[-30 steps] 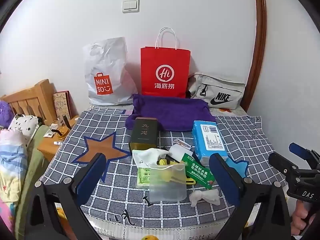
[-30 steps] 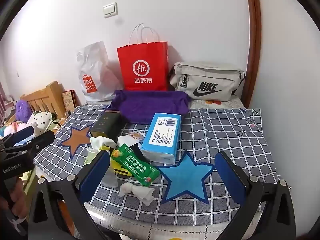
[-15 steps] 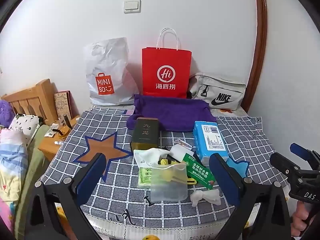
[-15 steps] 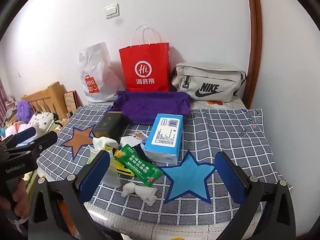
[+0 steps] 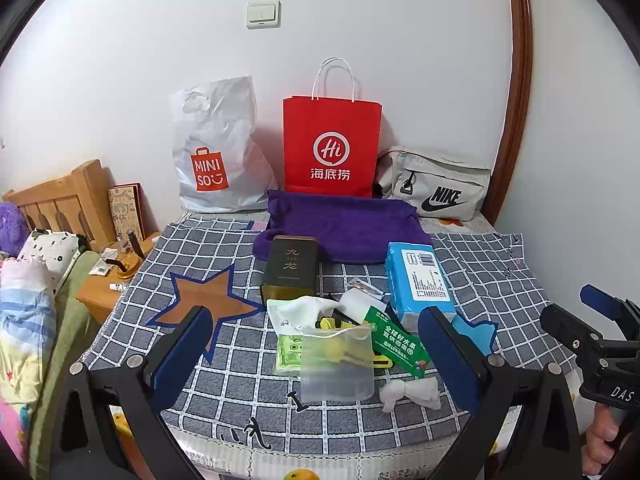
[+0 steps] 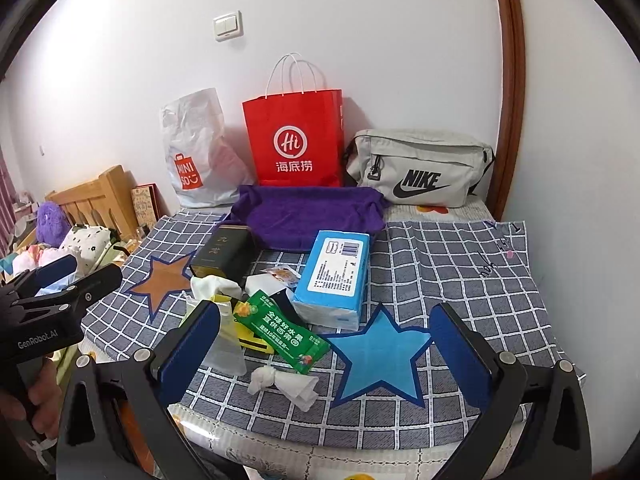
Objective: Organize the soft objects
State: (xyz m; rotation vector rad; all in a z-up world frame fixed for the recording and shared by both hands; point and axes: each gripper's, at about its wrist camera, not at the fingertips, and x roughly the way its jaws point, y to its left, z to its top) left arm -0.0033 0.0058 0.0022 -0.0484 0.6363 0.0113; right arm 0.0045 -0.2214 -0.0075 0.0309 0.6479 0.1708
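Observation:
A pile of soft things lies on the checked tablecloth (image 5: 500,280): a clear drawstring pouch (image 5: 337,364), a green packet (image 5: 398,342) (image 6: 282,330), a blue tissue pack (image 5: 420,278) (image 6: 334,276), a knotted white tissue (image 5: 410,392) (image 6: 286,382) and a white cloth (image 5: 304,310). A purple towel (image 5: 340,226) (image 6: 308,214) lies behind. My left gripper (image 5: 320,356) is open, held back from the front of the pile. My right gripper (image 6: 324,350) is open, above the table's front edge near the blue star (image 6: 380,356).
A dark tin box (image 5: 290,266) stands by the towel. A white Miniso bag (image 5: 212,152), a red paper bag (image 5: 330,146) and a grey Nike pouch (image 5: 436,188) line the wall. A bed and wooden nightstand (image 5: 100,292) are at the left.
Both grippers have drifted slightly, so the scene sits a little lower in each view. Nothing on the table has moved and both stay open.

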